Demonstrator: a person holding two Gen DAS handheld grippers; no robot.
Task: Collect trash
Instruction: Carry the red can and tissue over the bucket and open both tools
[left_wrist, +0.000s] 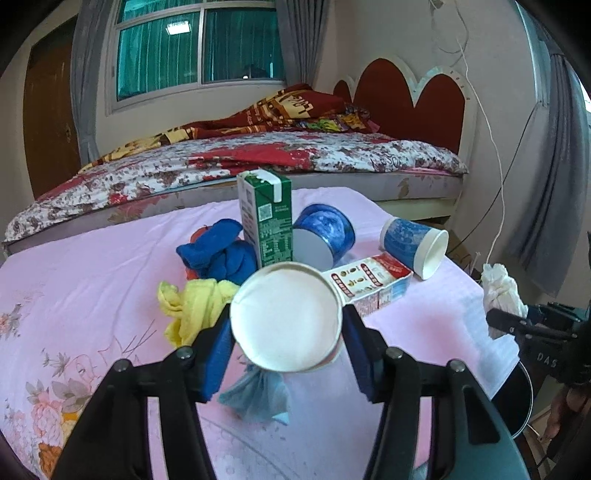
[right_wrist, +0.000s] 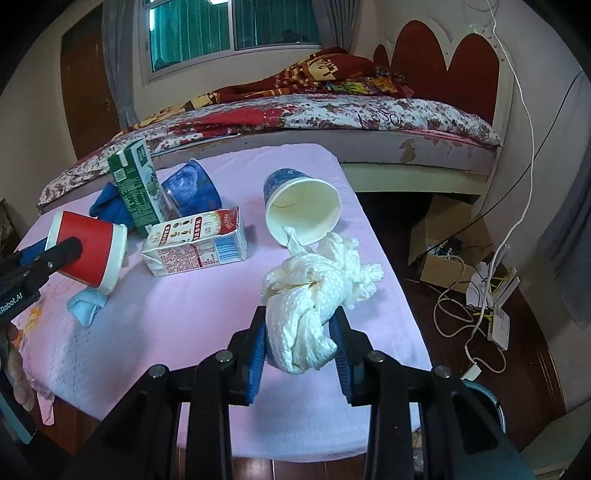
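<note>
The green carton (right_wrist: 138, 186) stood upright near the far side of the pink surface (right_wrist: 177, 317), and everything else sat around it. Left of it and nearer the camera, the left claw (left_wrist: 286, 328) was closed on a red cup (right_wrist: 88, 253), one pad on each side of its wall; the cup was held on its side, its white mouth (left_wrist: 286, 319) facing the left wrist camera (the red shows only from the right wrist view). Under the cup lay a pale blue cloth (right_wrist: 85, 304). Just left of the carton sat a dark blue cloth (left_wrist: 218, 249), with a yellow cloth (left_wrist: 192, 308) nearer than that.

Touching the carton on its right, a blue cup (right_wrist: 192, 188) lay on its side. In front of the carton, a red-and-white carton (right_wrist: 197, 245) lay flat. Farther right, well apart from the carton, a second blue cup (right_wrist: 301, 206) lay tipped with its open mouth toward the right wrist camera.

Right of all these, the right claw (right_wrist: 301, 332) was clamped on a crumpled white tissue (right_wrist: 314, 291), blue pads (right_wrist: 258, 343) pressing it from both sides; the wad hung above the surface's near right part, its loose end in front of the tipped cup's rim. Whether it touched the rim could not be told.

Behind the carton ran a bed (left_wrist: 258, 158) with a flowered cover.
</note>
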